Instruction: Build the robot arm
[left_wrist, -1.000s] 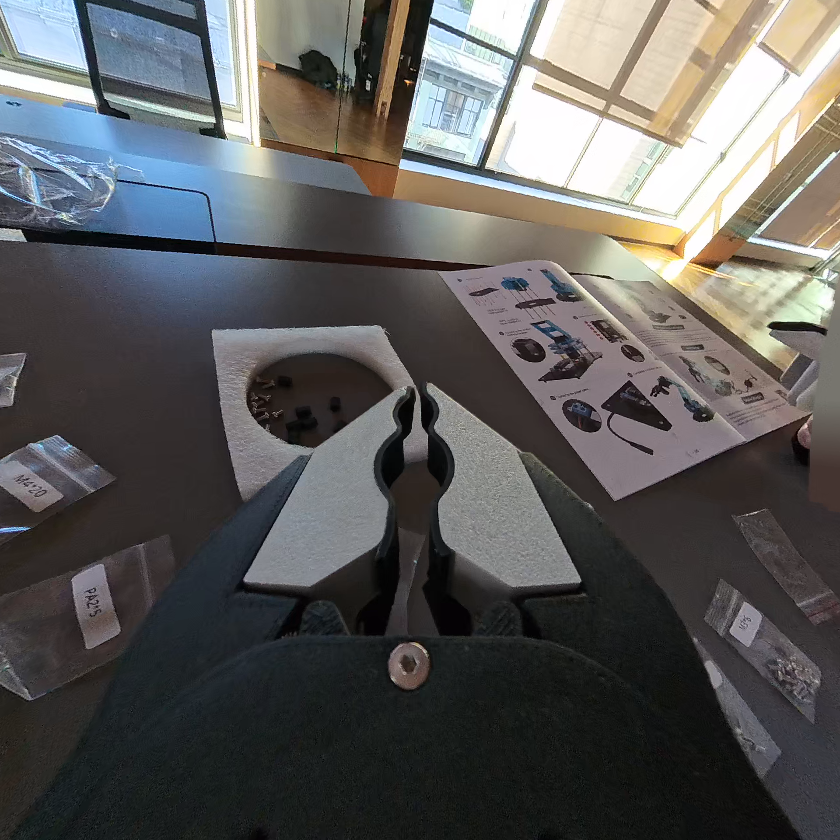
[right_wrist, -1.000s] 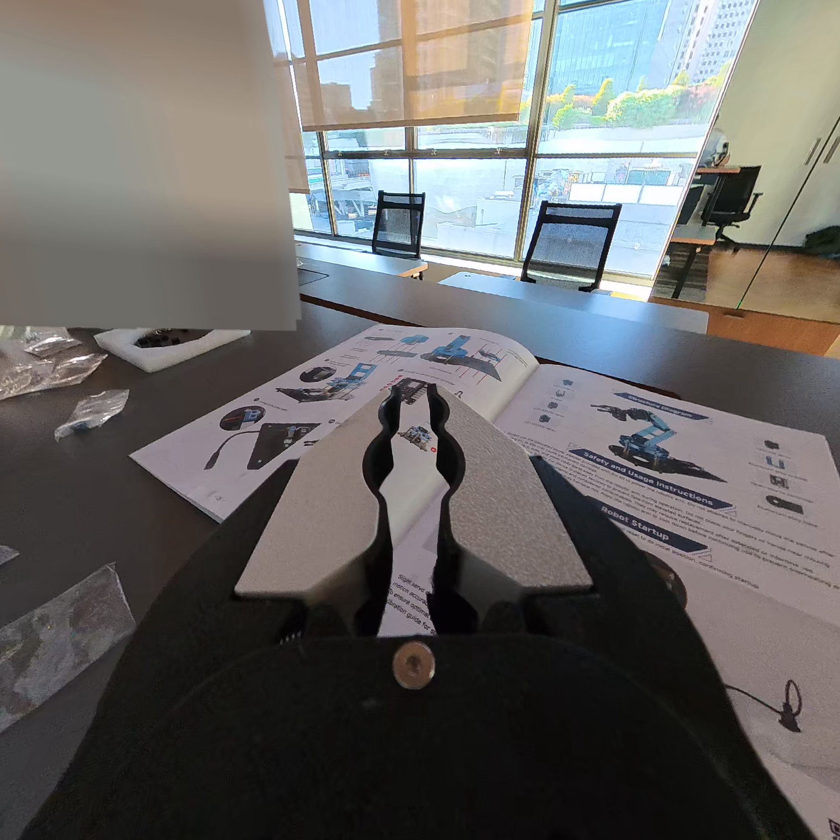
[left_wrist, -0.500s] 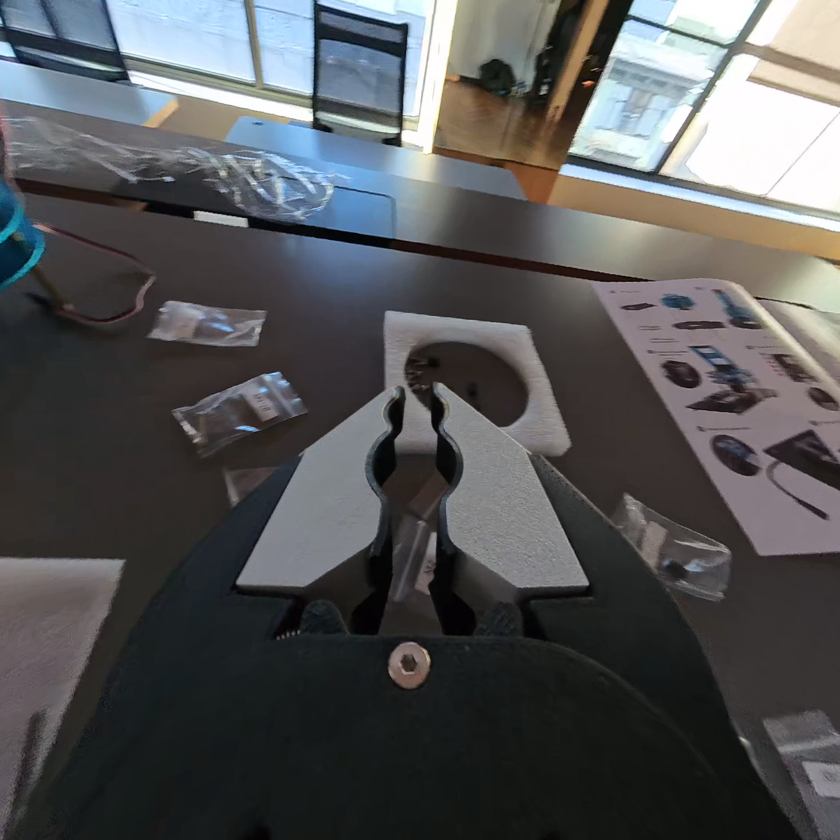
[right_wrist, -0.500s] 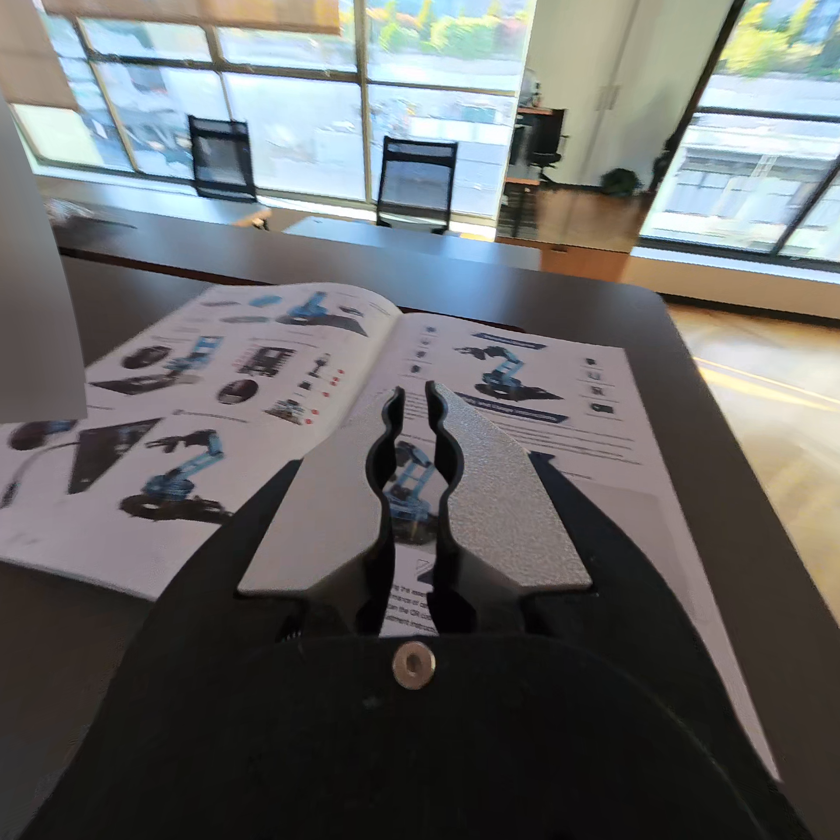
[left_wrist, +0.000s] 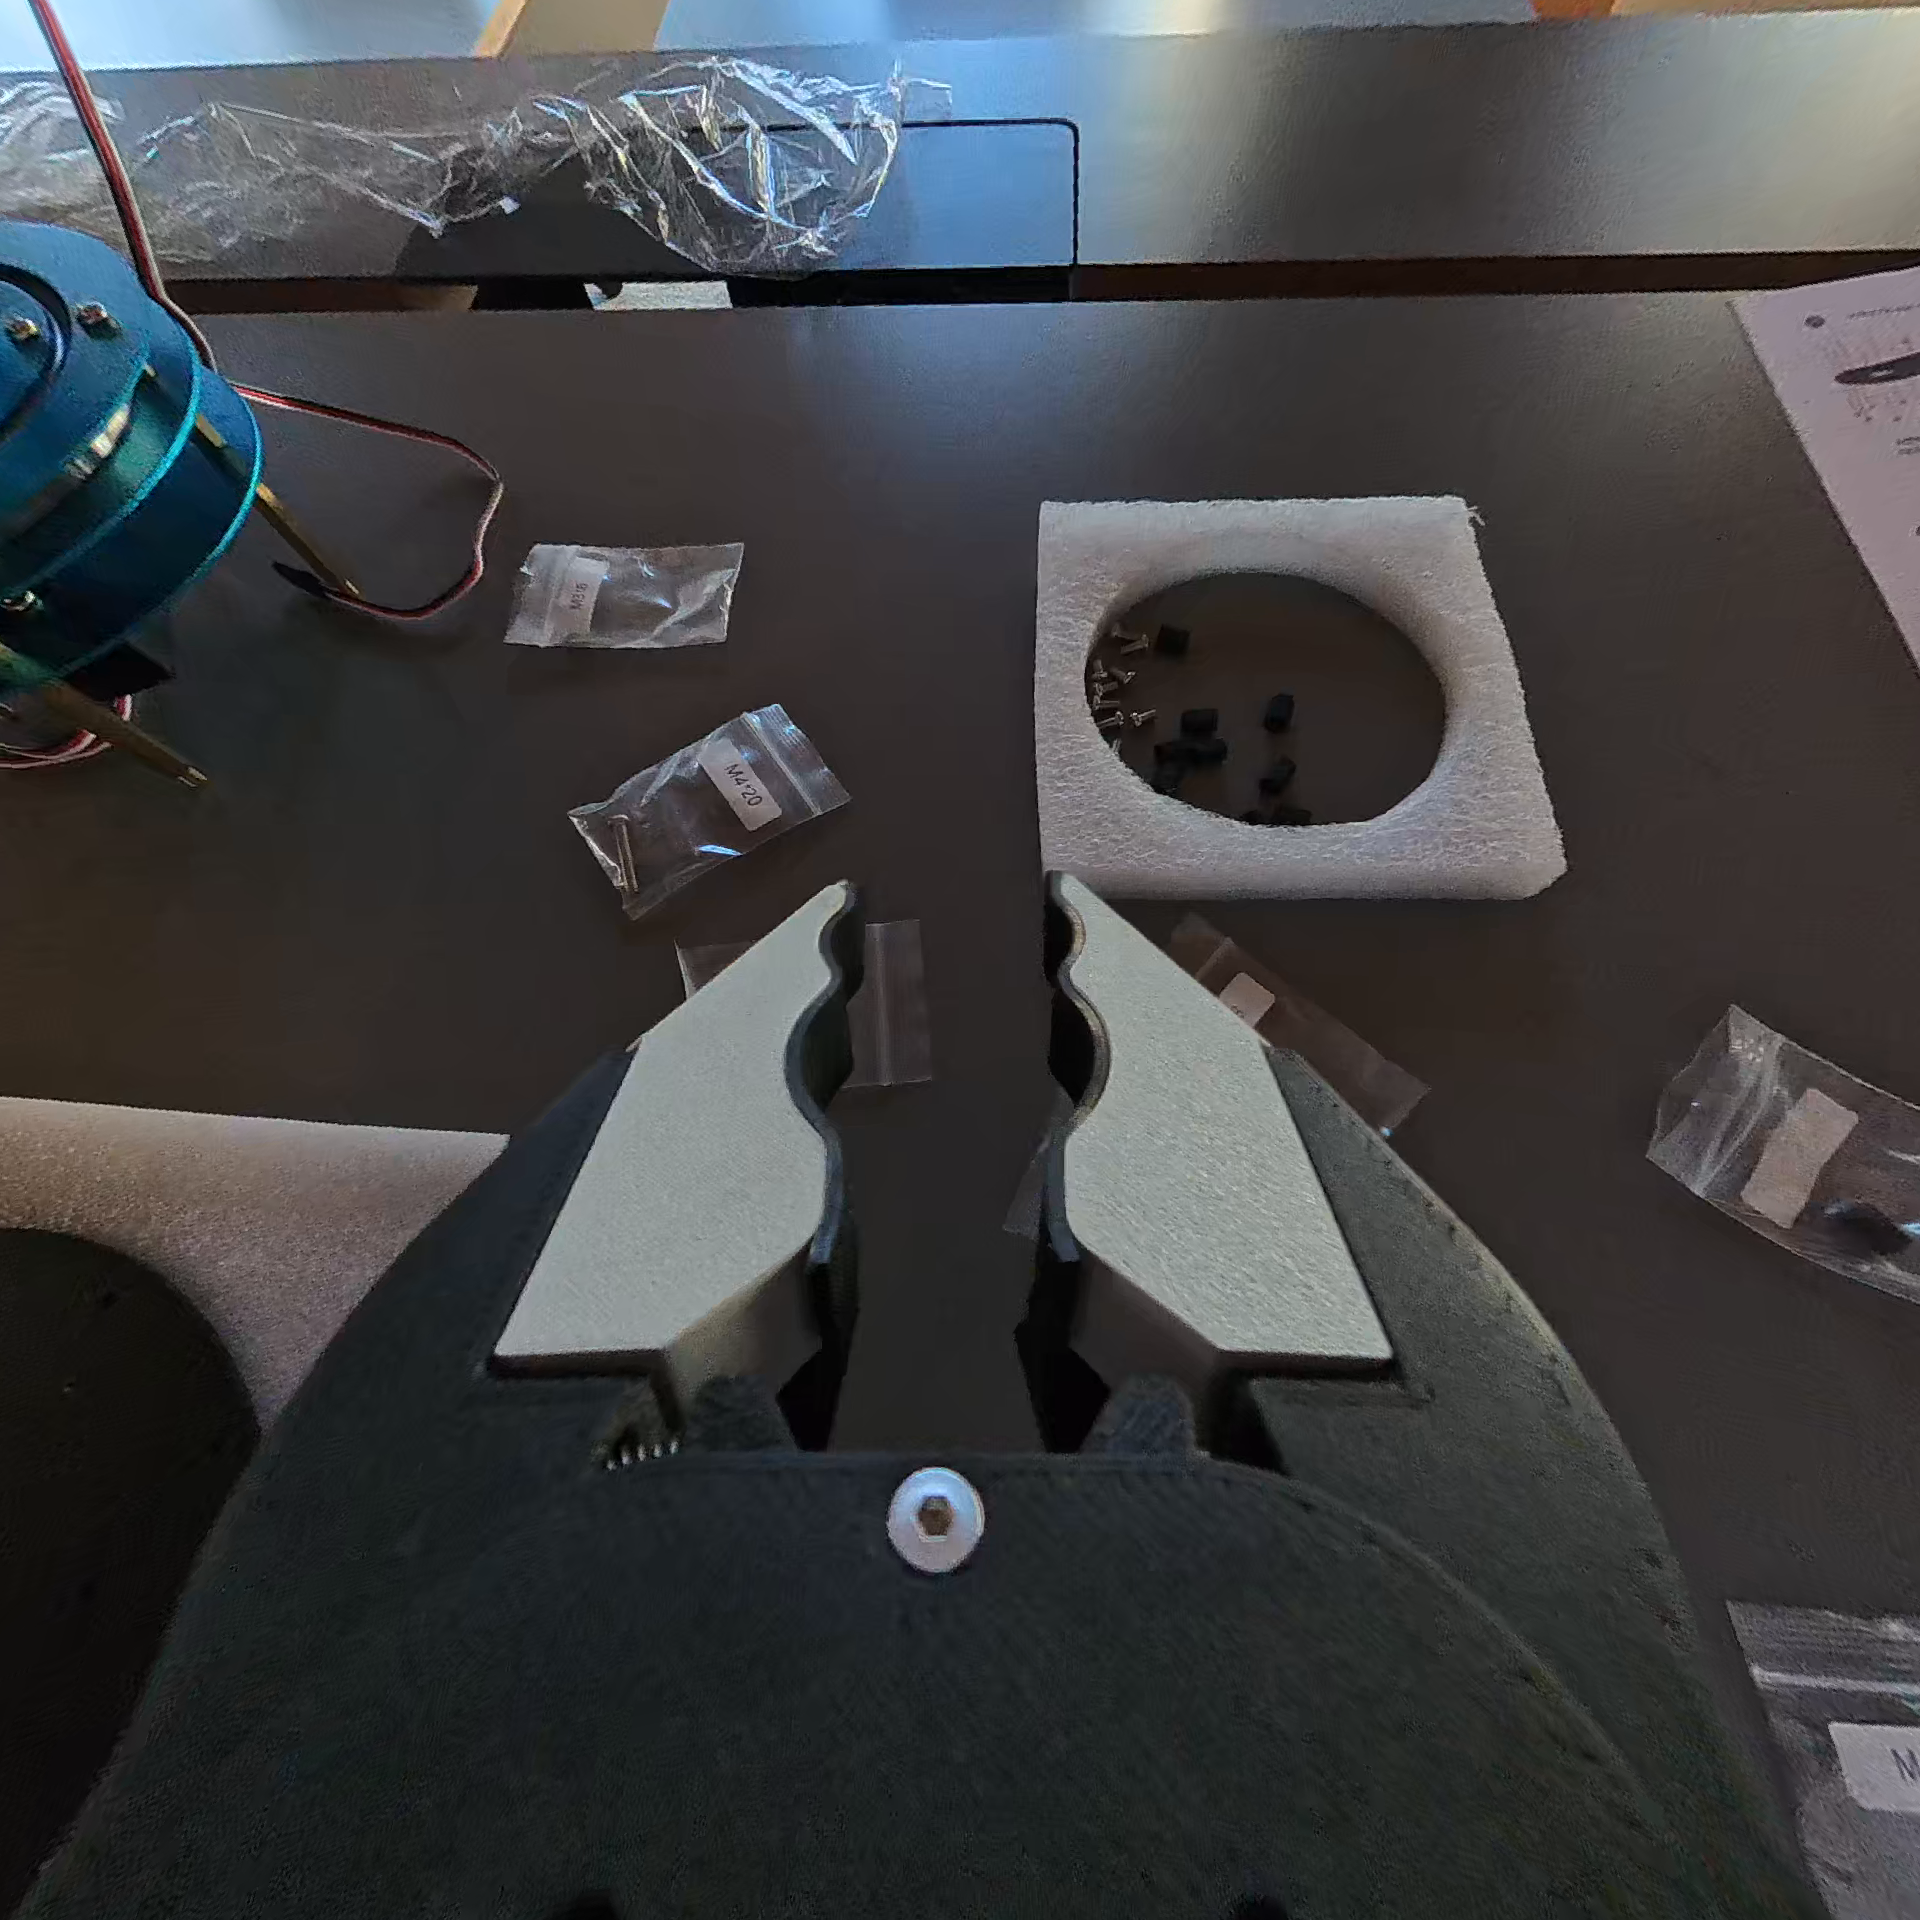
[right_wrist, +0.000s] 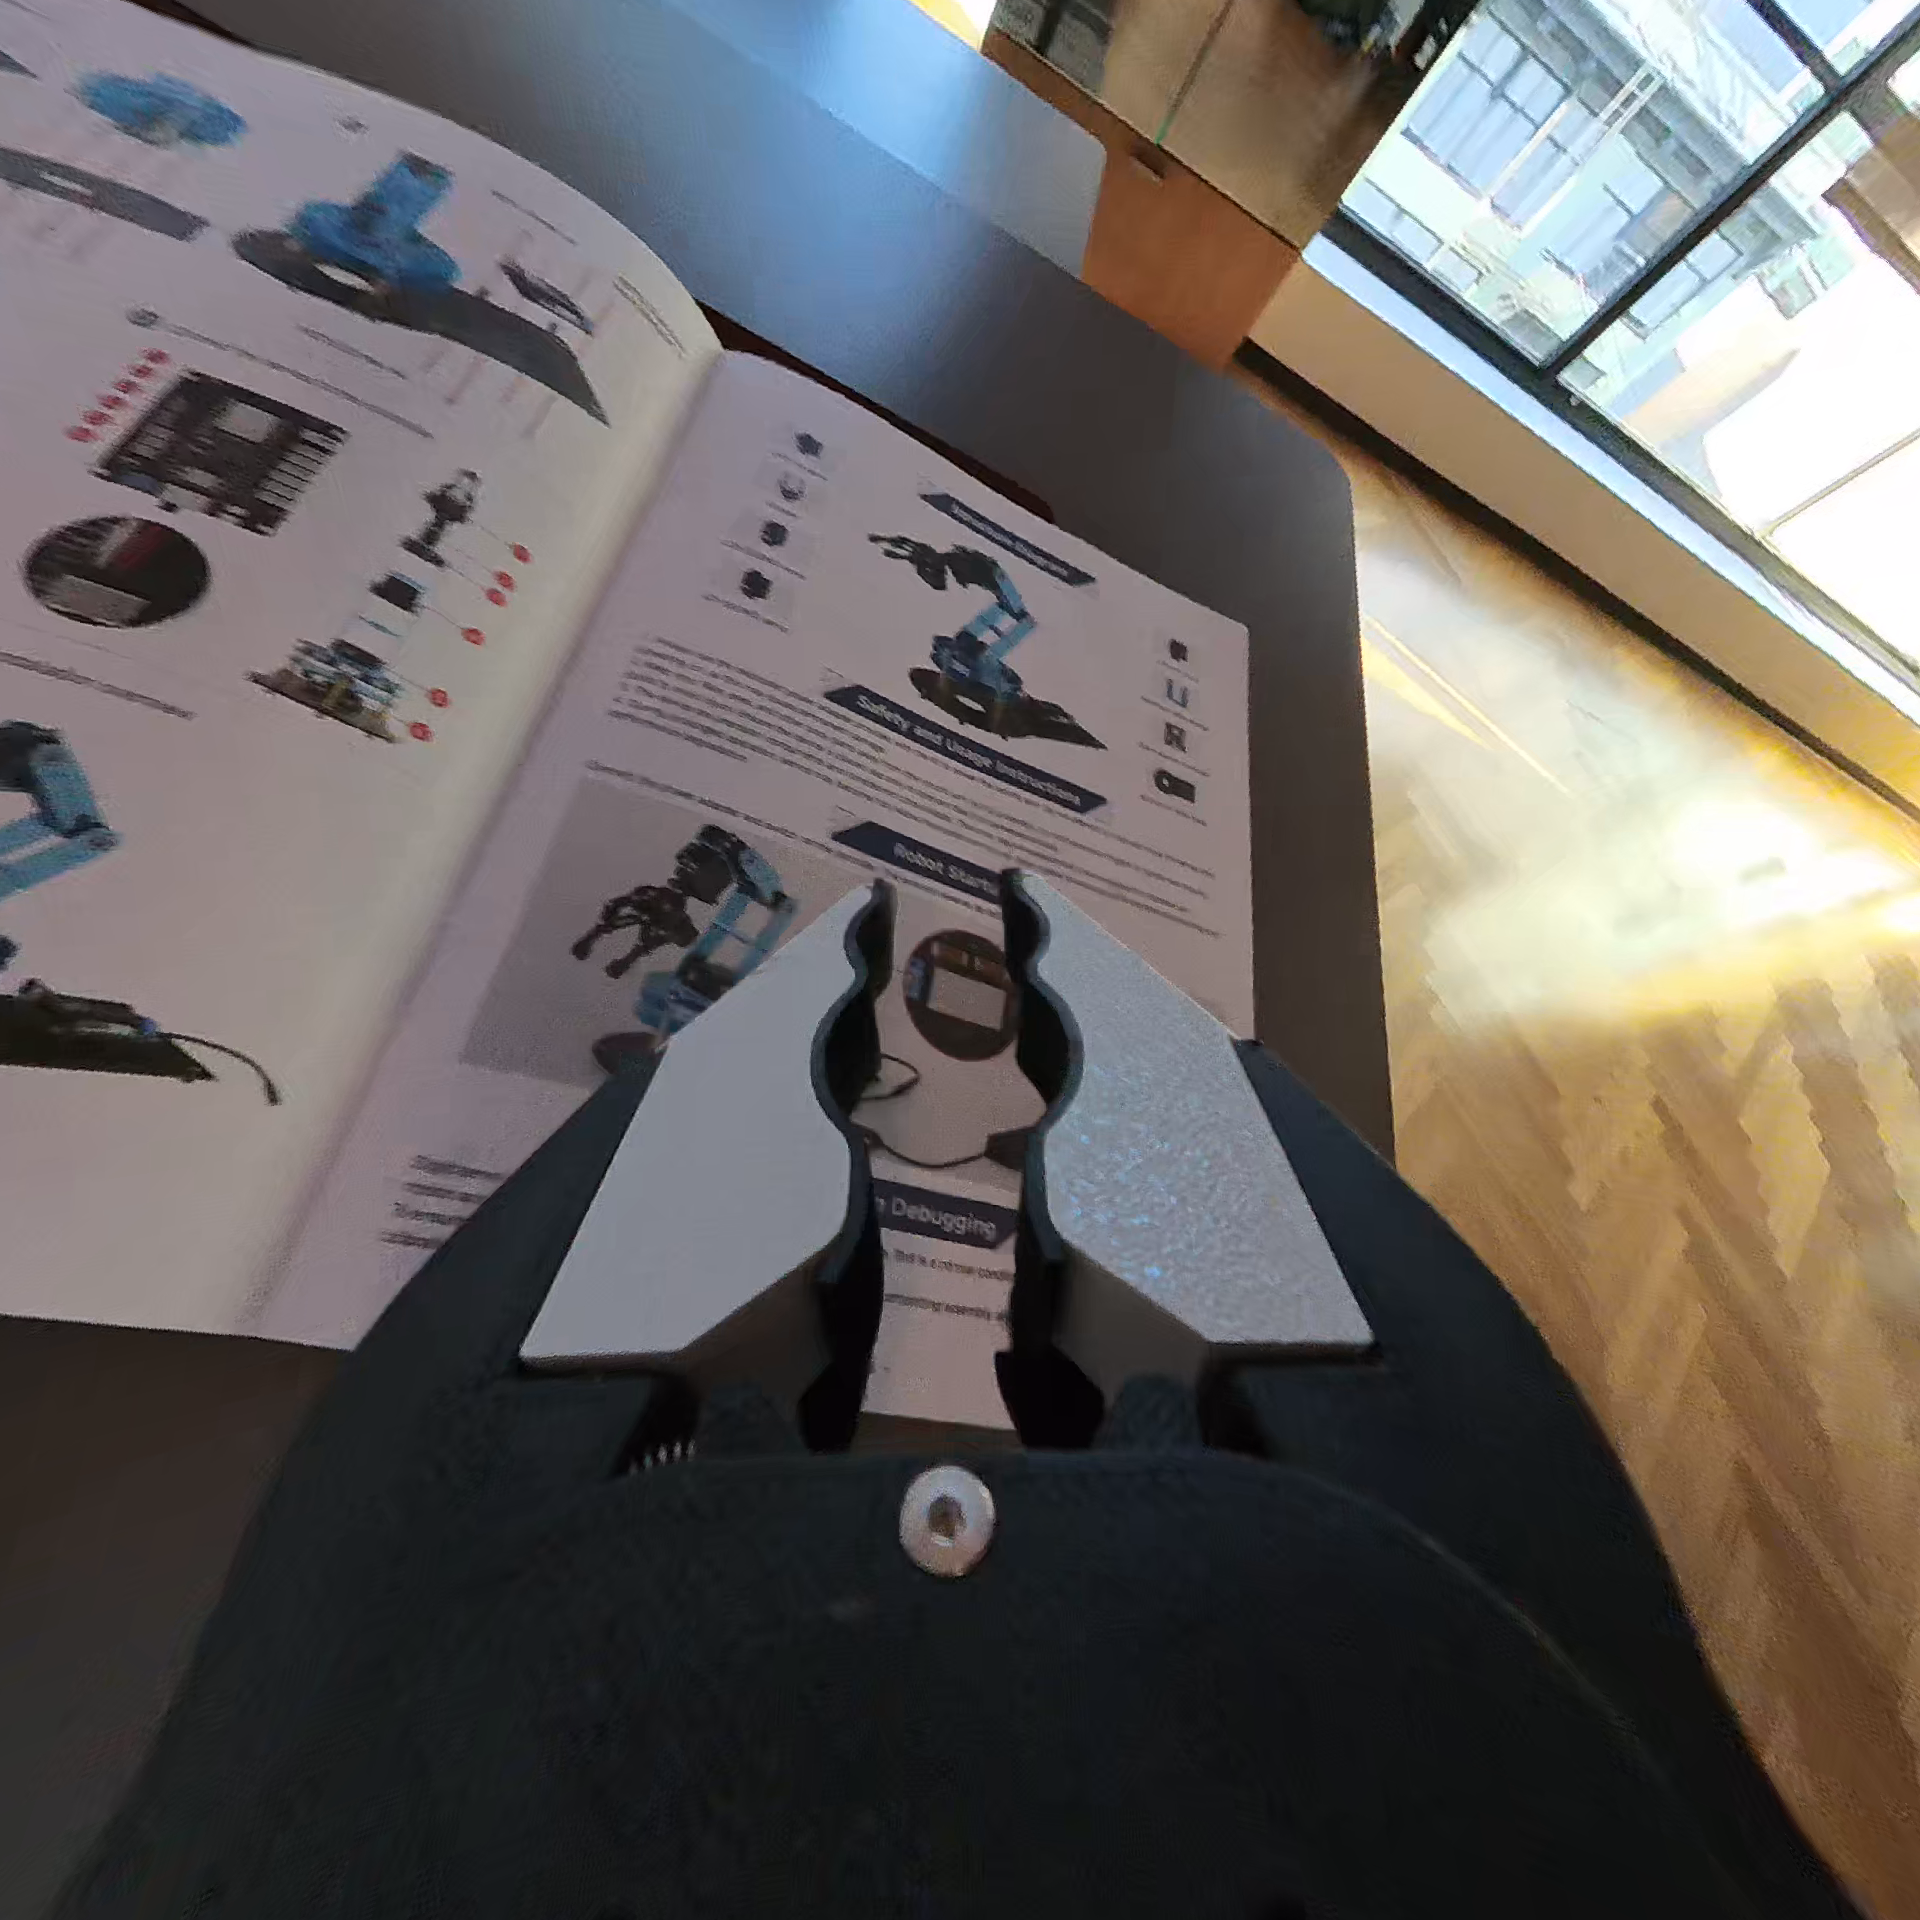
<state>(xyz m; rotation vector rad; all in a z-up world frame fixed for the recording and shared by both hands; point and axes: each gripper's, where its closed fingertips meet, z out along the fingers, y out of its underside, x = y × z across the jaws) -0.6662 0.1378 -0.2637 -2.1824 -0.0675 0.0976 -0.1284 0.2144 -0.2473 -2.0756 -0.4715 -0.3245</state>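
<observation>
- Left gripper (left_wrist: 948, 904): jaws parted by a clear gap, holding nothing. It hangs over the dark table (left_wrist: 935, 436), tips just short of the near edge of the white foam square (left_wrist: 1496, 707).
- Foam square: flat on the table, with a round cut-out. Inside the cut-out lie loose small screws (left_wrist: 1117, 686) and small black parts (left_wrist: 1226, 748). Judged light, soft and easily dented; the outer rim is the likely place to take hold. The loose parts inside are tiny and probably prone to scatter.
- Nearest to the left gripper: two clear flat bags partly hidden under its fingers, one beneath the left finger (left_wrist: 894, 997), one beneath the right (left_wrist: 1288, 1029).
- Left of the foam square: a labelled bag with a long screw (left_wrist: 717, 800), and beyond it a second labelled bag (left_wrist: 623, 594). Judged thin, slippery and limp; an edge or corner pinch would suit.
- Far left of the foam square: a blue round assembly (left_wrist: 94, 468) on brass standoffs, with a red-and-dark wire (left_wrist: 416, 520) trailing off.
- Beyond the foam square: crumpled clear film (left_wrist: 644, 177).
- Right gripper (right_wrist: 940, 894): jaws narrowly parted, empty. It hovers above the right-hand page of an open booklet (right_wrist: 644, 644) near the table's corner. Whether it touches the paper cannot be determined.
</observation>
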